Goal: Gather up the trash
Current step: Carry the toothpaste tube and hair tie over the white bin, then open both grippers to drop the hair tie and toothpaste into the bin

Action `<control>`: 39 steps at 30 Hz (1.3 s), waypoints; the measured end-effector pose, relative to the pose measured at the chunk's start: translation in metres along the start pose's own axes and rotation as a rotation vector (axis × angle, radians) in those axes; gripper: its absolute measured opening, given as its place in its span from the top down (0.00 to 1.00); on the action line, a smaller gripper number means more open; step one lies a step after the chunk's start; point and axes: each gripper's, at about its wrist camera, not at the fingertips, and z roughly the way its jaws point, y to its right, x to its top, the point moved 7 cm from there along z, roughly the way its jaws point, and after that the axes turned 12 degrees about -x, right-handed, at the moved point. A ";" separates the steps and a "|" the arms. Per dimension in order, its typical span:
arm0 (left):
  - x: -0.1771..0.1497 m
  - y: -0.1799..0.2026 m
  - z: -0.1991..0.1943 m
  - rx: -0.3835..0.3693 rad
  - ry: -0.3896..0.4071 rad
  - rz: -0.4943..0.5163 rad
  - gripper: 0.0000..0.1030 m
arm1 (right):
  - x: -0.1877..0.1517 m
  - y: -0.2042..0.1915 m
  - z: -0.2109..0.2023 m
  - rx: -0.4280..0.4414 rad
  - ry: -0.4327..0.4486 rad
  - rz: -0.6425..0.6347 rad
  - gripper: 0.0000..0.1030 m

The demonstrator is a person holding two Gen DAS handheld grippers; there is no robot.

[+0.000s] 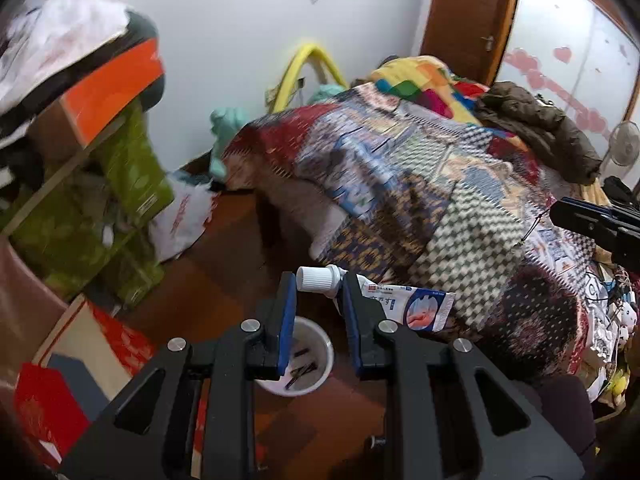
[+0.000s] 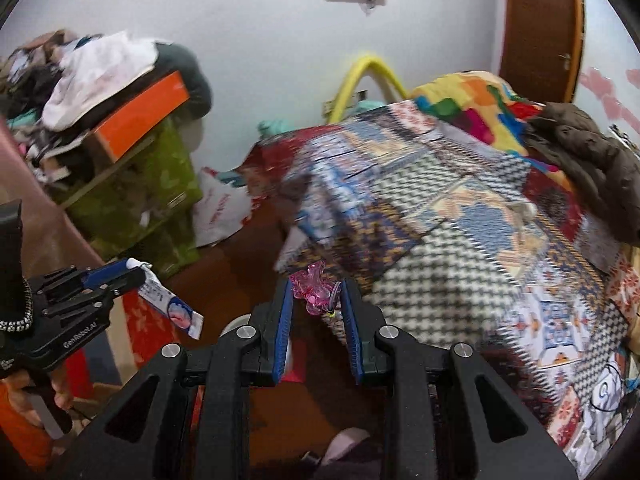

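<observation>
A patchwork blanket [image 1: 420, 184] covers the bed, with a brown jacket [image 1: 536, 128] lying on its far side. Green boxes [image 1: 132, 168] stand against the wall, an orange box [image 1: 112, 88] and white cloth [image 1: 60, 40] stacked on top. A white plastic bag [image 1: 180, 220] sits on the wooden floor [image 1: 224, 264]. Brown door [image 1: 468, 16] beyond. Small fan [image 1: 622, 144] at bedside.

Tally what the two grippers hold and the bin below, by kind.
White-capped ointment tube, in the left gripper: 1
Pink translucent plastic hair clip, in the right gripper: 1
White round plastic bin on the floor: 1
Total: 3
</observation>
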 end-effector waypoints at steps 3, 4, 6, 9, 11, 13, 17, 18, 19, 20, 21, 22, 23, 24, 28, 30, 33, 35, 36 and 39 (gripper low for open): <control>-0.017 -0.024 0.001 0.023 -0.025 -0.033 0.79 | -0.008 -0.030 0.013 0.028 -0.031 -0.036 0.78; -0.022 -0.029 0.002 0.030 -0.033 -0.041 0.79 | -0.011 -0.037 0.016 0.033 -0.040 -0.045 0.78; -0.033 -0.042 0.007 0.040 -0.053 -0.061 0.79 | -0.017 -0.055 0.027 0.045 -0.066 -0.071 0.78; -0.052 -0.061 0.015 0.058 -0.088 -0.092 0.79 | -0.028 -0.080 0.041 0.071 -0.107 -0.099 0.78; -0.065 -0.073 0.022 0.072 -0.117 -0.114 0.79 | -0.035 -0.093 0.052 0.084 -0.134 -0.116 0.78; -0.077 -0.085 0.029 0.088 -0.146 -0.136 0.79 | -0.042 -0.107 0.065 0.091 -0.165 -0.138 0.78; -0.099 -0.105 0.043 0.113 -0.197 -0.177 0.79 | -0.056 -0.129 0.089 0.100 -0.221 -0.173 0.78; -0.105 -0.109 0.047 0.120 -0.207 -0.190 0.79 | -0.060 -0.133 0.095 0.106 -0.235 -0.180 0.78; -0.109 -0.113 0.050 0.123 -0.215 -0.201 0.79 | -0.064 -0.138 0.101 0.116 -0.249 -0.187 0.78; -0.113 -0.117 0.053 0.125 -0.225 -0.217 0.79 | -0.067 -0.142 0.106 0.121 -0.260 -0.190 0.78; -0.118 -0.120 0.057 0.127 -0.235 -0.233 0.79 | -0.070 -0.145 0.112 0.124 -0.275 -0.194 0.78; -0.122 -0.123 0.060 0.128 -0.243 -0.248 0.79 | -0.075 -0.149 0.118 0.128 -0.294 -0.199 0.78; -0.125 -0.126 0.065 0.128 -0.251 -0.262 0.79 | -0.079 -0.152 0.124 0.128 -0.310 -0.206 0.78; -0.128 -0.128 0.068 0.128 -0.257 -0.274 0.79 | -0.082 -0.155 0.129 0.125 -0.320 -0.212 0.78; -0.136 -0.132 0.079 0.136 -0.283 -0.296 0.79 | -0.089 -0.164 0.146 0.120 -0.359 -0.236 0.78; -0.137 -0.133 0.085 0.136 -0.295 -0.300 0.79 | -0.089 -0.167 0.153 0.114 -0.371 -0.237 0.78; -0.138 -0.134 0.093 0.143 -0.312 -0.295 0.79 | -0.084 -0.168 0.162 0.113 -0.381 -0.224 0.78; -0.135 -0.135 0.097 0.144 -0.321 -0.294 0.79 | -0.080 -0.168 0.167 0.115 -0.387 -0.214 0.78; -0.134 -0.136 0.100 0.145 -0.324 -0.293 0.79 | -0.079 -0.168 0.170 0.121 -0.396 -0.210 0.78; -0.129 -0.137 0.108 0.149 -0.333 -0.289 0.79 | -0.077 -0.169 0.178 0.170 -0.452 -0.186 0.72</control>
